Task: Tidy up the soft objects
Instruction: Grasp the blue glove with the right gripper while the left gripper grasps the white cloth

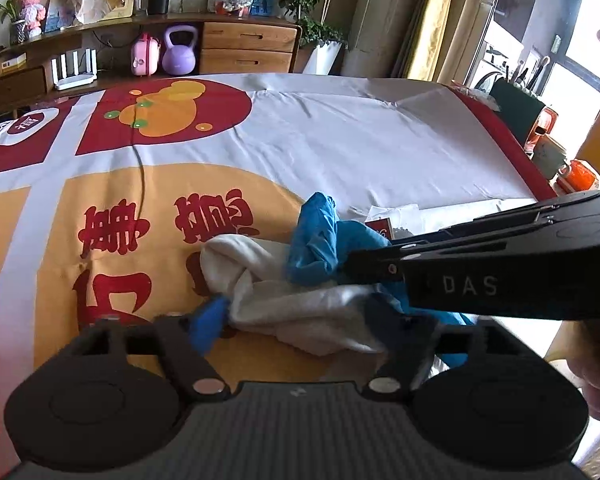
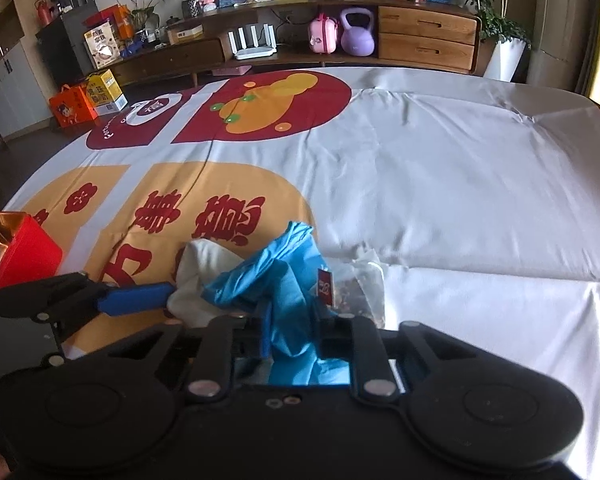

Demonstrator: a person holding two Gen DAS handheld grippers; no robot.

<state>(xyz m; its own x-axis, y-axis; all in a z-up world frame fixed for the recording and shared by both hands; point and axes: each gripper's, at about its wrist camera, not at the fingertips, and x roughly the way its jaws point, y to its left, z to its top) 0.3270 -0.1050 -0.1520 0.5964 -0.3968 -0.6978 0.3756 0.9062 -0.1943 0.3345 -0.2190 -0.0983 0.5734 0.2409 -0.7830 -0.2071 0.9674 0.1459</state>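
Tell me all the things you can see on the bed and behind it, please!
bed cover: one, white with red and orange prints, under everything
towel: one, white, bunched near the grippers
glove: one, blue, crumpled on the towel
packet: one, clear with a red label, beside the glove
box: one, red, left edge of the bed
kettlebell: one, purple, shelf behind
case: one, pink, beside the kettlebell
left gripper: black with blue pads, around the towel
right gripper: black, closed on the glove
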